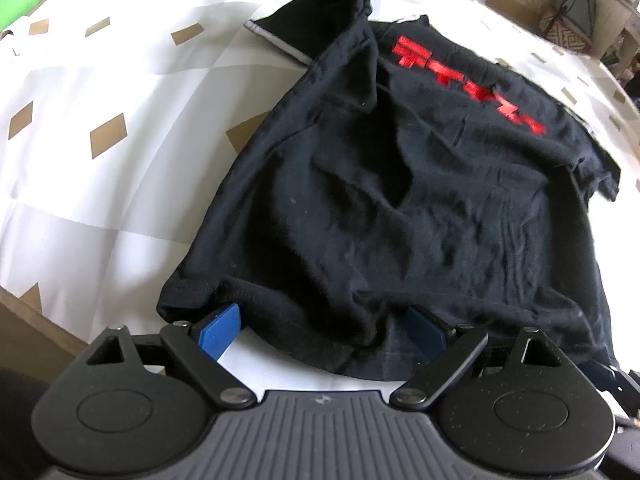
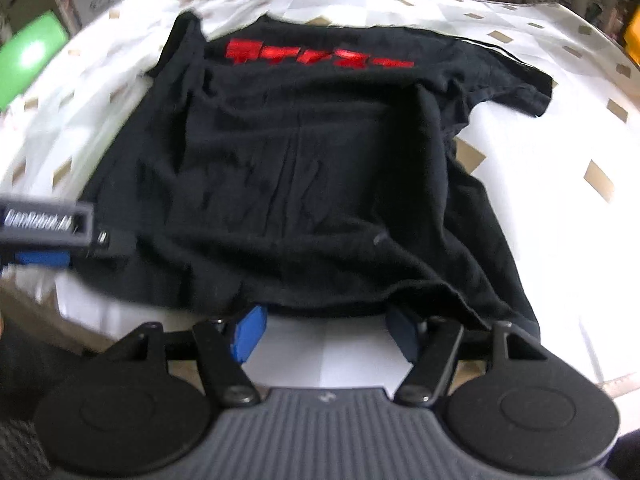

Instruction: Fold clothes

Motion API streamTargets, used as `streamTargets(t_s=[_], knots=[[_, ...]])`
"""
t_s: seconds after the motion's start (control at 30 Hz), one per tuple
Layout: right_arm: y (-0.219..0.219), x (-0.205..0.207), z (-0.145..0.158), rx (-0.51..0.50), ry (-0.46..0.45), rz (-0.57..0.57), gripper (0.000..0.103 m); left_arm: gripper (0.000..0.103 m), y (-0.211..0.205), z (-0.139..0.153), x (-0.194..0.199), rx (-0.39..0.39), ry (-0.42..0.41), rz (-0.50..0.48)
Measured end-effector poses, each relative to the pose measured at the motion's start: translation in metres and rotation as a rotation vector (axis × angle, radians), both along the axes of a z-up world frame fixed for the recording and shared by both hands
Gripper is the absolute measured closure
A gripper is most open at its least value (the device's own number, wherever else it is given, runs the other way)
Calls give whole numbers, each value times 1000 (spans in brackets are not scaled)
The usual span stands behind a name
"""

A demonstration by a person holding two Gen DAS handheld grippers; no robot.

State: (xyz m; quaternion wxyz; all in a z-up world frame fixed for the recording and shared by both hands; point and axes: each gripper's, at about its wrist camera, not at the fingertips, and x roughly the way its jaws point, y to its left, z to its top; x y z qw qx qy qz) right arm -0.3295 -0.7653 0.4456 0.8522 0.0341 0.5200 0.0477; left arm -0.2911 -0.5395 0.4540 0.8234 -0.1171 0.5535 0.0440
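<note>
**Operator:** On the white bedspread (image 2: 520, 24) with the tan diamonds lies the black T-shirt (image 2: 304, 168), print side up, red lettering (image 2: 316, 56) at the far end and the hem toward me. I have both tools at that hem. The left gripper (image 1: 320, 320) has its jaws spread wide, the right gripper (image 2: 326, 332) somewhat less, and cloth drapes over the fingertips of both. I can't see any pad pressing on fabric, so I'd call both released, holding nothing.

**Observer:** What worries you from here?

**Operator:** Closing on one layer only. The hem is bunched and doubled near my left fingers (image 1: 222, 326), so I could catch the top layer and leave the back one on the bed, and the fold would come out skewed. The far left sleeve (image 1: 344, 4) is flipped up over itself too; if I fold now, I think that lump gets buried inside.

**Observer:** And the cloth itself?

**Operator:** Soft, limp knit, matte, full of shallow creases across the middle. It will sag between the two grips, I expect. The bedspread is smooth and may drag along with it. The right wrist view is slightly blurred, so I can't judge the right hem edge finely.
</note>
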Motion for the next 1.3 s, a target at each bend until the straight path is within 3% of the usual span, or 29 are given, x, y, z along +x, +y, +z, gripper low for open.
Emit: streamTargets(t_s=[0.3, 0.63, 0.83, 1.13, 1.3], knots=[[-18, 10, 0, 109, -24, -110, 39, 13, -24, 7, -8, 66, -7, -154], [-38, 16, -1, 280, -30, -217, 39, 13, -46, 3, -14, 89, 5, -291], [-40, 19, -2, 300, -34, -232, 39, 13, -55, 4, -14, 80, -13, -331], [-47, 22, -4, 357, -32, -279, 38, 13, -61, -2, -14, 23, 25, -374], [-48, 22, -3, 369, -36, -286, 38, 13, -65, -8, -10, 87, 18, -360]])
